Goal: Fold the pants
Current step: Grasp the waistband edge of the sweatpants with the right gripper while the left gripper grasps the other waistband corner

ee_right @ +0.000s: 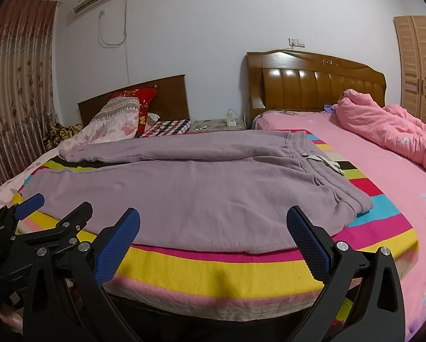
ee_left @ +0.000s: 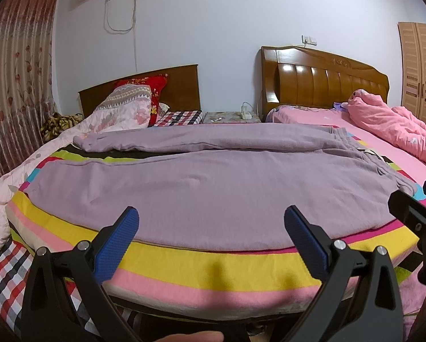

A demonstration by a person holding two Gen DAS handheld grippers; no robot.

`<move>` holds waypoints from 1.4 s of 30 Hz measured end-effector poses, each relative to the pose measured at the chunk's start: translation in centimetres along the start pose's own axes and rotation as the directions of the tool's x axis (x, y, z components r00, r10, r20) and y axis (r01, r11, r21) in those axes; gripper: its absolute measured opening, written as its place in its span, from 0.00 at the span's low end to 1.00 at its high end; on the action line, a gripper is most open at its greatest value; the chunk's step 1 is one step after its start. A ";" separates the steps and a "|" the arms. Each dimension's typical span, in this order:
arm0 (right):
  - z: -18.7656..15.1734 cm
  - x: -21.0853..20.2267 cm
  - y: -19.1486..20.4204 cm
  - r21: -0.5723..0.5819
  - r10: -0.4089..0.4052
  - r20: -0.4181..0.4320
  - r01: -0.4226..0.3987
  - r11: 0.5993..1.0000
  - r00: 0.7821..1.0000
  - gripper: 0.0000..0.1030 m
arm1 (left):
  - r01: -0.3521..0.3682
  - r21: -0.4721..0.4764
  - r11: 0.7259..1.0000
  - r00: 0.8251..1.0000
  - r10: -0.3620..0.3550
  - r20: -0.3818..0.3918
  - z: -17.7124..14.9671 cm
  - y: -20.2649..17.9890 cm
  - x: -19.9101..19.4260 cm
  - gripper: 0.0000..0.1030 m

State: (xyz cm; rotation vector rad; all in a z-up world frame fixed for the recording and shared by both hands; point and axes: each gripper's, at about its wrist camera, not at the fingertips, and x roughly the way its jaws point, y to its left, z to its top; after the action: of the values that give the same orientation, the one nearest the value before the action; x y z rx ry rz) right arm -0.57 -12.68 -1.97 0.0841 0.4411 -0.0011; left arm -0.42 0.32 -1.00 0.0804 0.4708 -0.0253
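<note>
The bed (ee_left: 384, 148) fills both views, with a striped blanket (ee_left: 207, 262) across its near edge. Lilac pants (ee_left: 184, 188) lie spread flat on the blanket, mid-frame. Left gripper (ee_left: 211, 238) and right gripper (ee_right: 213, 239) sit low in frame, jaws wide apart, holding nothing.

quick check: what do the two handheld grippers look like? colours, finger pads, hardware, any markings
Both match: the left gripper and right gripper have black plastic frames with triangular cut-outs, two fingers faced with blue textured pads, and silver round screw heads at the pivots. In the right wrist view, the left gripper's body shows small white lettering, too small to read. No cables visible. No sleeve in view.
</note>
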 end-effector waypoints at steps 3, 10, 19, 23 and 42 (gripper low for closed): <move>0.4 0.9 -0.4 -0.011 0.019 -0.022 -0.019 1.000 1.000 0.96 | 0.025 0.019 1.000 1.000 -0.024 -0.017 0.4 0.1 0.5 0.99; 6.5 6.3 -3.6 -0.075 0.162 -0.138 -0.174 0.982 0.977 0.96 | 0.072 0.236 0.969 0.996 -0.080 0.024 6.9 0.4 2.9 0.99; 18.3 24.7 -10.2 -0.230 0.179 -0.290 -0.250 0.941 0.940 0.96 | 0.352 -0.027 0.936 0.893 -0.344 -0.289 19.6 4.8 21.2 0.99; 20.2 36.3 -12.4 -0.218 0.154 -0.432 -0.269 0.938 0.888 0.96 | 0.285 -0.101 0.953 0.806 -0.295 -0.513 21.2 4.0 32.6 0.98; 21.4 45.6 -12.5 -0.363 0.296 -0.524 -0.524 0.770 0.798 0.14 | 0.648 0.332 0.685 0.709 -0.384 -0.591 25.5 -5.2 48.4 0.98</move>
State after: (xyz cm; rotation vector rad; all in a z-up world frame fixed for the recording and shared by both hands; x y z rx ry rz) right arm 49.59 -26.12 -3.20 -0.3367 0.8619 0.5962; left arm 54.07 -7.24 -0.68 0.4984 0.9763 -0.7487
